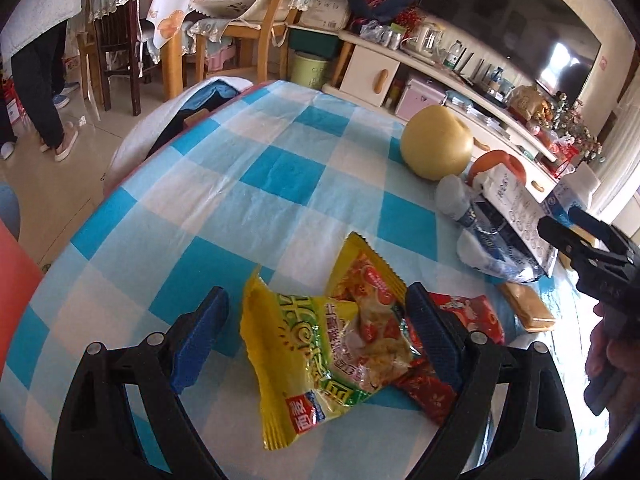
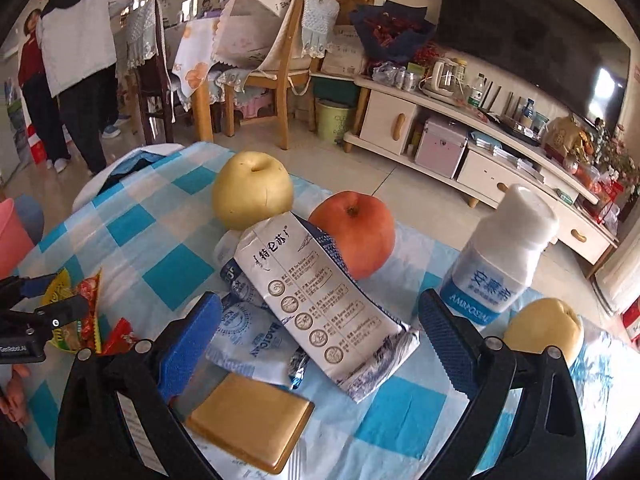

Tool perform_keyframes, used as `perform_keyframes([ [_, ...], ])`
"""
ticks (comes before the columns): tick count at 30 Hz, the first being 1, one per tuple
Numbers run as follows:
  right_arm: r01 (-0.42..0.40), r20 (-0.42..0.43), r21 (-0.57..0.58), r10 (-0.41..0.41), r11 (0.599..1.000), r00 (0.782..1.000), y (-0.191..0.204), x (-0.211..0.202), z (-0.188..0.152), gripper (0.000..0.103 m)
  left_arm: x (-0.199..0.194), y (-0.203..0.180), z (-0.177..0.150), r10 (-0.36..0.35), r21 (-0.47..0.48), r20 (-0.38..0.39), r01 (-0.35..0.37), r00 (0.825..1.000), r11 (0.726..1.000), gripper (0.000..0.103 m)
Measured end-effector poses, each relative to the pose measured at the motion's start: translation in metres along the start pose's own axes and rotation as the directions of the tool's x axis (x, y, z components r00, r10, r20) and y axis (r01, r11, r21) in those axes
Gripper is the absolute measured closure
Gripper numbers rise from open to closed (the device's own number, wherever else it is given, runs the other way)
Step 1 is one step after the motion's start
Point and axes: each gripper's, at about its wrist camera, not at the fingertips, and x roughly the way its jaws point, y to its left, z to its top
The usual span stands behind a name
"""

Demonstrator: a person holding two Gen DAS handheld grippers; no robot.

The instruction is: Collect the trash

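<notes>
In the left wrist view, the checked tablecloth lies bare across the upper left and centre, giving open passage, while the yellow pear blocks the upper right. In the right wrist view the centre is crowded: flattened milk carton, red apple, white bottle, gold packet.

Home living-dining room. Large dark television above cream media cabinet crowded with kettle, bottles, ornaments. Wooden dining chairs draped in lace covers. Tiled floor. Blue-white checked cloth over tabletop, fruit and snack wrappers there.
</notes>
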Motion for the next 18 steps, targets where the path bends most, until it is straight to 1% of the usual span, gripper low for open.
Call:
perform_keyframes([
  [2, -0.01, -0.035, -0.026, 0.01, 1.0, 0.999, 0.0, 0.015, 0.003, 0.006, 0.002, 0.0, 0.0, -0.006, -0.005, -0.003, 0.006, 1.0, 1.0, 0.018],
  [5, -0.003, -0.078, -0.056, -0.001, 0.998, 0.997, -0.001, 0.031, 0.001, 0.007, 0.005, -0.002, 0.0, 0.003, 0.011, -0.007, -0.003, 1.0, 1.0, 0.025],
  [6, -0.014, -0.089, -0.064, 0.008, 0.998, 0.996, 0.0, 0.035, 0.0, 0.01, 0.005, -0.002, 0.0, 0.0, 0.011, -0.008, 0.0, 1.0, 1.0, 0.026],
  [7, -0.019, -0.095, -0.075, 0.011, 0.997, 0.995, 0.001, 0.038, -0.002, 0.016, 0.006, -0.002, 0.0, 0.0, 0.01, -0.006, 0.0, 1.0, 1.0, 0.026],
  [8, -0.015, -0.1, -0.09, 0.006, 0.996, 0.995, 0.002, 0.041, -0.004, 0.02, 0.006, -0.002, -0.001, 0.001, 0.012, -0.006, -0.001, 1.0, 1.0, 0.026],
  [9, -0.017, -0.106, -0.099, 0.006, 0.995, 0.994, 0.003, 0.044, -0.006, 0.026, 0.006, -0.003, -0.001, 0.0, 0.016, -0.005, 0.0, 1.0, 1.0, 0.027],
  [14, -0.06, -0.098, -0.101, 0.05, 0.993, 0.994, 0.001, 0.041, -0.011, 0.036, 0.006, -0.006, -0.002, -0.006, 0.036, -0.01, 0.006, 1.0, 0.999, 0.029],
  [16, -0.082, -0.101, -0.094, 0.072, 0.992, 0.992, 0.001, 0.038, -0.015, 0.041, 0.006, -0.009, -0.003, -0.016, 0.045, -0.014, 0.016, 1.0, 0.999, 0.033],
  [18, -0.12, -0.111, -0.075, 0.111, 0.99, 0.988, 0.001, 0.033, -0.02, 0.045, 0.005, -0.012, -0.005, -0.03, 0.056, -0.02, 0.031, 0.999, 0.998, 0.036],
])
